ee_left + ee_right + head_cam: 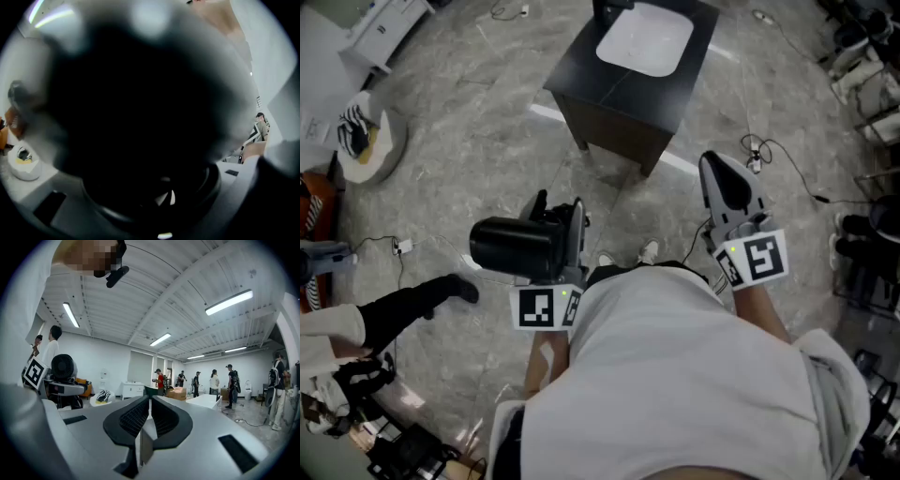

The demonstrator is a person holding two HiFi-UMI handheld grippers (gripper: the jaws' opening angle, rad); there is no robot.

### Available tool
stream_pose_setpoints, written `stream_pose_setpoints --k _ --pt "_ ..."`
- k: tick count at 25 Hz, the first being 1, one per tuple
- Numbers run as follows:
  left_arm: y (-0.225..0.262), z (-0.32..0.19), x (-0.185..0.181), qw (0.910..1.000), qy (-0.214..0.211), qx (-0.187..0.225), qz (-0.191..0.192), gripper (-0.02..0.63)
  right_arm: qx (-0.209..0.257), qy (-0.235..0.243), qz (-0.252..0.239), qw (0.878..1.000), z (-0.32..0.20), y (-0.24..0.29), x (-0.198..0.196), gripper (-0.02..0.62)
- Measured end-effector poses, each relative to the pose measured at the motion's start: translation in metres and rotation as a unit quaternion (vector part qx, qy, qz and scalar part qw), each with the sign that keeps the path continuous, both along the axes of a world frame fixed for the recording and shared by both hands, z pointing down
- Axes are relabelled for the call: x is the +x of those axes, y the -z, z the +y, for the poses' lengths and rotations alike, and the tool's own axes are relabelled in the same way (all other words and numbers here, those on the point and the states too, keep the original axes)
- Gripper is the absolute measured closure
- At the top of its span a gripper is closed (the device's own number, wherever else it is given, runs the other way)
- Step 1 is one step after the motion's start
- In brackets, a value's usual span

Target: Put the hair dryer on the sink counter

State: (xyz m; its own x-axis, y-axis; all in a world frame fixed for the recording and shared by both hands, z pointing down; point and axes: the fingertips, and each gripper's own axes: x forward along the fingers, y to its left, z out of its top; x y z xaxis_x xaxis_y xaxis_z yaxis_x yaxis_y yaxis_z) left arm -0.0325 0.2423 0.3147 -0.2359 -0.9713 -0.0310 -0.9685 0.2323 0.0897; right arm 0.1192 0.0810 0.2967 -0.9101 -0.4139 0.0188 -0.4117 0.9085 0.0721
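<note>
Left gripper is pinching the hair dryer, with its jaws wide around the black body and the barrel sticking out to its left side. The left gripper view is mostly a dark blur (dryer body right up against the lens). The dryer is held in the air over the floor, well apart from the near corner of the sink worktop. The white basin sits in the dark top. Right gripper has its jaws pressed together with nothing between them, and is held level. The dryer's round rear grille shows at the left in the right gripper view.
</note>
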Motion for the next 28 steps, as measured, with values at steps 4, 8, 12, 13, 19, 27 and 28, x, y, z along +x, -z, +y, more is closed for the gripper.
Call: stream_pose_setpoints --k 4,8,12,13,19,27,28 --pt "0.000 -0.002 -0.001 1.0000 0.006 0.004 -0.001 0.387 0.001 0.000 -0.002 1.000 -0.003 0.000 0.002 0.549" --pt "-0.002 -0.002 -0.004 0.9999 0.015 0.002 -0.002 0.387 -0.002 -0.003 -0.004 1.000 -0.006 -0.002 0.005 0.549" --pt "-0.003 -0.002 -0.006 0.9998 0.021 -0.001 0.000 0.387 -0.008 -0.005 -0.007 1.000 -0.010 -0.004 0.008 0.549" --pt "-0.002 -0.003 -0.006 0.9998 0.022 -0.001 0.000 0.387 -0.012 -0.005 -0.012 1.000 -0.011 -0.003 0.010 0.549" --pt "-0.003 -0.010 -0.003 0.9997 0.024 -0.005 0.000 0.387 -0.030 -0.014 -0.032 0.999 -0.026 -0.002 0.021 0.548" --pt "-0.002 -0.028 0.002 0.9992 0.040 -0.006 0.000 0.387 -0.032 0.002 -0.028 0.999 -0.046 -0.006 0.029 0.548" --pt "-0.002 -0.031 0.003 0.9991 0.042 -0.006 0.000 0.387 -0.032 0.004 -0.029 0.999 -0.049 -0.007 0.031 0.548"
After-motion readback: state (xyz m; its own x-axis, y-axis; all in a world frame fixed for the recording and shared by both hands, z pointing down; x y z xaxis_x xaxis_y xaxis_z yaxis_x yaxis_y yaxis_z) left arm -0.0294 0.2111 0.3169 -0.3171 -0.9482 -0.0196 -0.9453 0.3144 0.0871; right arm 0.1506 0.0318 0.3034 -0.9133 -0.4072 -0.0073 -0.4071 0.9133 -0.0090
